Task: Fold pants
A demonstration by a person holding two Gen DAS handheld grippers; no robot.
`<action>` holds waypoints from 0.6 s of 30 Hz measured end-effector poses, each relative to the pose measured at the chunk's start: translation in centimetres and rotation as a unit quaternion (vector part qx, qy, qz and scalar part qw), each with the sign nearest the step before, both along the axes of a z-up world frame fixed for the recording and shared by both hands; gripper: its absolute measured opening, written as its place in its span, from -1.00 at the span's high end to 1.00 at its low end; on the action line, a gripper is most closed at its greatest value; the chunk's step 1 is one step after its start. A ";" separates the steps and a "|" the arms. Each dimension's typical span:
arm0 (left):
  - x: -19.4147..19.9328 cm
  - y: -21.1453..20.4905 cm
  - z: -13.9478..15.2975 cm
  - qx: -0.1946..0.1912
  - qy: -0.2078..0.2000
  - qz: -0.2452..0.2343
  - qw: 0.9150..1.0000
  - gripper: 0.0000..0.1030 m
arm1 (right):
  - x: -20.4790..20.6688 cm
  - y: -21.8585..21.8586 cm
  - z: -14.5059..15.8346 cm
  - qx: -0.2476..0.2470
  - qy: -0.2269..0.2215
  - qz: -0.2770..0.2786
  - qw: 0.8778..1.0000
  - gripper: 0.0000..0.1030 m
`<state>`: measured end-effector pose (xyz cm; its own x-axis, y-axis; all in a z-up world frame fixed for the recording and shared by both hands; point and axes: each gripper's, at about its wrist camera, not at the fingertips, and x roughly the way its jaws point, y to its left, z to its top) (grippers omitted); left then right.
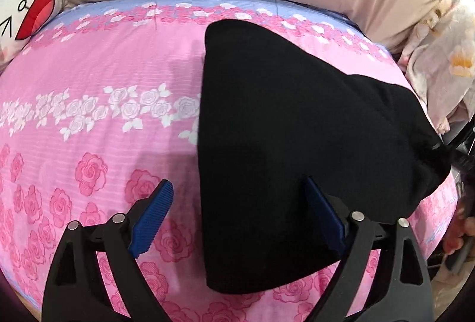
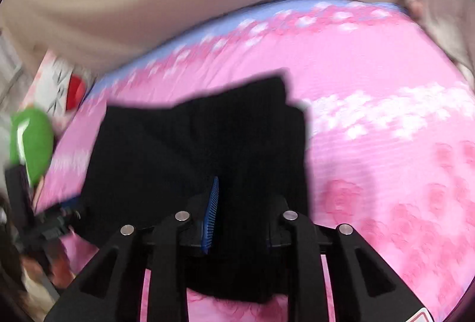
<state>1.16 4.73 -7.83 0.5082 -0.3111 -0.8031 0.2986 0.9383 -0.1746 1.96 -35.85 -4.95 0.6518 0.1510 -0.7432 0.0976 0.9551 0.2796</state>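
- One pair of black pants [image 1: 282, 143] lies folded on the pink rose-print bedsheet [image 1: 104, 120].
- Left gripper [image 1: 237, 215] hangs spread wide above the pants' near edge, gripping nothing.
- Right gripper [image 2: 240, 203], tilted downward, pinches the black fabric's near edge.

No readable text, label, brand or number appears in either view. The only marks are a drawn cartoon face, black strokes and a red open mouth, on a white pillow [image 1: 26, 7] at the bed's far corner, and a white shape on a green object [image 2: 29, 140] at the left edge of the right wrist view, too blurred to tell whether it is a letter or a sign.
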 end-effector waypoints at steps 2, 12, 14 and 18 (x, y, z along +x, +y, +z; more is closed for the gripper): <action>-0.1 0.3 0.3 0.002 -0.008 0.001 1.000 -0.70 | -0.5 1.5 3.5 -0.041 -0.052 0.008 0.998 0.45; -0.3 0.8 0.0 0.008 -0.014 0.013 1.000 -0.80 | 14.0 11.8 -3.6 -0.052 0.063 0.147 0.986 0.81; -0.8 1.3 0.5 0.012 -0.025 0.014 1.000 -0.79 | 15.2 11.1 -2.1 -0.044 0.068 0.096 0.992 0.86; -1.0 3.0 0.9 0.017 -0.035 0.036 0.999 -0.79 | 13.3 13.9 1.8 -0.022 0.019 0.146 0.989 0.81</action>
